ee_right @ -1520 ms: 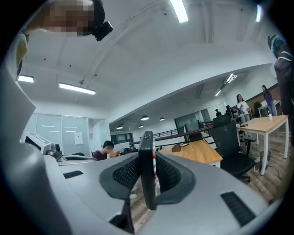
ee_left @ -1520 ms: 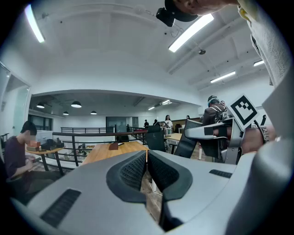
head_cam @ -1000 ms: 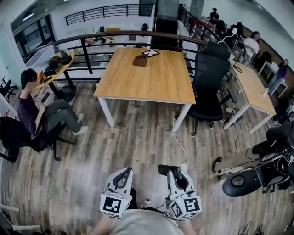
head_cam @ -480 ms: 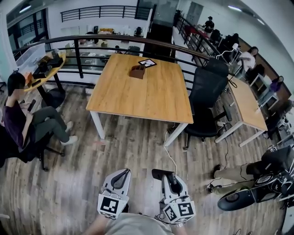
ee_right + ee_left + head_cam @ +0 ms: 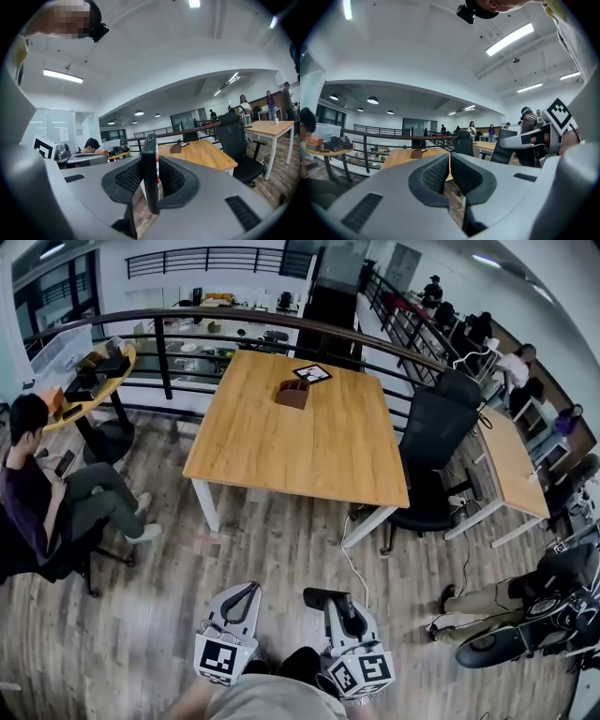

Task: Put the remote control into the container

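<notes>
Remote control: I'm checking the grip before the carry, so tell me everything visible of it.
The remote control is a slim black slab, plastic by its look, edge-on and upright in the right gripper view. The right gripper is shut on it, both pads pressing its flat faces. In the head view it juts sideways past the jaws, above the wooden floor.

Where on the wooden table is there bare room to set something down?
The table is bare from its near edge up to the brown container. Only the far end is crowded, where the container and a tablet sit close together.
</notes>
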### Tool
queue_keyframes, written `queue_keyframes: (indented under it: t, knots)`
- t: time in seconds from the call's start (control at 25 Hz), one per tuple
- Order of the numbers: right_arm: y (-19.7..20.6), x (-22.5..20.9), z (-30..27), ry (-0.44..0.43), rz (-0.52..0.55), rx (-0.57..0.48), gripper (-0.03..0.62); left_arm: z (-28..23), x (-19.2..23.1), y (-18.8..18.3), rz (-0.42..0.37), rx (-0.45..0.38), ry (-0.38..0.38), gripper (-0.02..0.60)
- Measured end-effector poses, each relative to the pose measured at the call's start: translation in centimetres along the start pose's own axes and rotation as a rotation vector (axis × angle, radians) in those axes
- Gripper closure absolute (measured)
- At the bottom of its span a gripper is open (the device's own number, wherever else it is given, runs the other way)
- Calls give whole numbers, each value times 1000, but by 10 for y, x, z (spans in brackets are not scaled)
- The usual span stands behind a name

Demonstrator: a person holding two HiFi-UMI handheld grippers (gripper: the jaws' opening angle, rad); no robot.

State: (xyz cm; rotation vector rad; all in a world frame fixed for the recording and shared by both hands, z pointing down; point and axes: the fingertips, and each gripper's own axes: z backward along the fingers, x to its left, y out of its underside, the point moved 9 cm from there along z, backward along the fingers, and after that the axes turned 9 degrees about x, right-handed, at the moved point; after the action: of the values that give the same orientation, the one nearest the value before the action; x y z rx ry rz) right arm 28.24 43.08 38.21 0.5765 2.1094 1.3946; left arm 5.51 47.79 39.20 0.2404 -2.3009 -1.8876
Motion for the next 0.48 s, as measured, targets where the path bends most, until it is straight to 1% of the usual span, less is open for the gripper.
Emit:
queue_keyframes:
  t: [0.12,0.2,0.32,0.48]
  knots:
    - [-2,-6,-20,-7,5,21,491,-9,10,3,30,3,-10,561]
    - [-4,-13,-35,-13,-1,36,491,-19,17,5,45,21,-22,561]
    - [-11,-24,-61,-20,-5,45,491,-36,31,5,47,30,-41,561]
    - [-21,-33,-98,-51,-2,37,491,-53,53,2,52,37,-71,561]
